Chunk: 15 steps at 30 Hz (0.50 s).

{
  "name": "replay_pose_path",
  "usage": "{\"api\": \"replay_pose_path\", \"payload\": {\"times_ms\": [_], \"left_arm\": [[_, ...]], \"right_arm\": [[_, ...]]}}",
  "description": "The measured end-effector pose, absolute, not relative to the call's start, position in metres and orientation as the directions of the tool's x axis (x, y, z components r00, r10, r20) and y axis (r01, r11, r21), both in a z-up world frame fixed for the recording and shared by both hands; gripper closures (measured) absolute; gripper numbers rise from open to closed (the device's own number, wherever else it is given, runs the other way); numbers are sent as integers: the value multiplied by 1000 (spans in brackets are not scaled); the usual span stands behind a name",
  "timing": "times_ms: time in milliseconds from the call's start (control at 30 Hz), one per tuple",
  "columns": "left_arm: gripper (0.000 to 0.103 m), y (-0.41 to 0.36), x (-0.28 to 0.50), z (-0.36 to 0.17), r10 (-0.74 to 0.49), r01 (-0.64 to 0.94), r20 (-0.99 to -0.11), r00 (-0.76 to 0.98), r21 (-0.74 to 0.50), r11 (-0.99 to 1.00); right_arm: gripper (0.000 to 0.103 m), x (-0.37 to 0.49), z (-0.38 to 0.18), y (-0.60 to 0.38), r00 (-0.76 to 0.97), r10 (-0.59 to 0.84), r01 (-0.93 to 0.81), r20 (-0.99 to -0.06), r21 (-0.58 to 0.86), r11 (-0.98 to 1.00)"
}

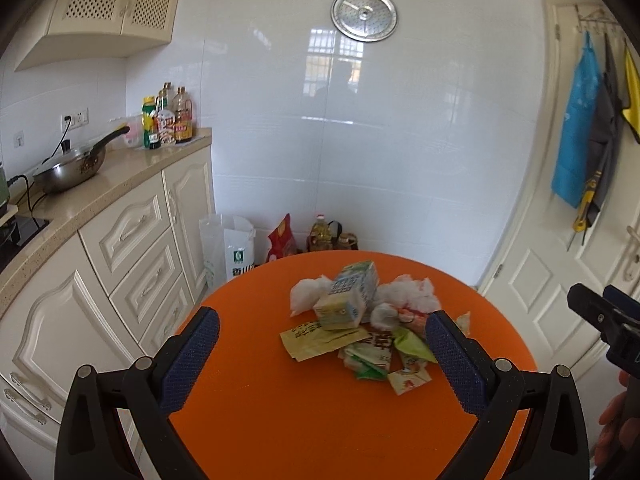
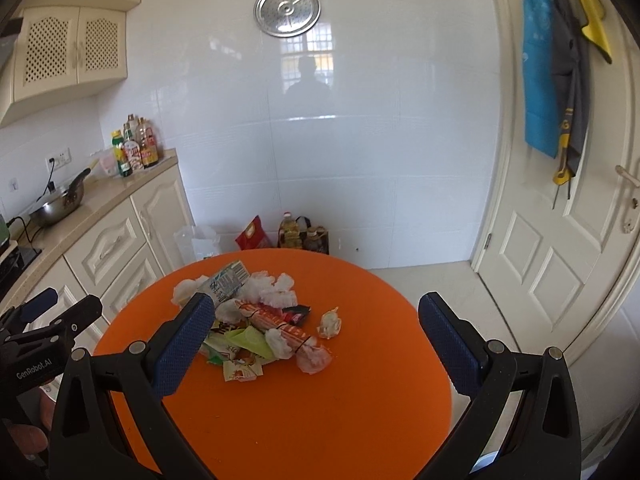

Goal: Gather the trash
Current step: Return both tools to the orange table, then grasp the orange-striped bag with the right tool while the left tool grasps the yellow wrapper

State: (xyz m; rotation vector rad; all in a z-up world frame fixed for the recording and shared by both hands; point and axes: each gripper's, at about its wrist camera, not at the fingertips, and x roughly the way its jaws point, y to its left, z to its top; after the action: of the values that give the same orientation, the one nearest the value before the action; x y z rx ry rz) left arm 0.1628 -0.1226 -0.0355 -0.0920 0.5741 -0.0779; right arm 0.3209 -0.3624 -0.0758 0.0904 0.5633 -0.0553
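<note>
Trash pile point(image 1: 360, 320) of crumpled white tissues, flattened wrappers and cartons heaped on round orange counter point(image 1: 280, 420), toward its far side. Green-and-white milk carton point(image 1: 350, 296) lying tilted on top of pile, at the end nearer the cream cabinets. Long red-and-white snack wrapper point(image 2: 276, 326) across pile's middle. Yellow flat packet point(image 1: 320, 338) at pile's near edge. Single crumpled white tissue ball point(image 2: 330, 323) just beside pile, apart from it, toward the white door point(image 2: 560, 260).

Left gripper point(image 1: 322, 338) hovering above counter, near side of pile; blue-padded fingers point(image 1: 192, 356) wide apart, holding nothing. Right gripper point(image 2: 316, 334) likewise above counter, near side of pile, fingers point(image 2: 450, 346) spread wide, nothing between them. Neither touching pile.

Beyond pile: white tiled wall, round metal lid point(image 1: 364, 14) hung on it.
</note>
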Motion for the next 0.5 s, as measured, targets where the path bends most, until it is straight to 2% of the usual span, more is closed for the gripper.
{"api": "replay_pose_path", "payload": {"times_ms": [267,500], "left_arm": [[1,-130,183,-29,-86,45,-616,783,-81,996],[1,-124,227,-37,-81,50,-672,736,-65,997]], "right_arm": [[0,368,-126,-367,767,14,59,-642,92,994],[0,411,-161,-354,706,72,-28,-705,74,997]]}}
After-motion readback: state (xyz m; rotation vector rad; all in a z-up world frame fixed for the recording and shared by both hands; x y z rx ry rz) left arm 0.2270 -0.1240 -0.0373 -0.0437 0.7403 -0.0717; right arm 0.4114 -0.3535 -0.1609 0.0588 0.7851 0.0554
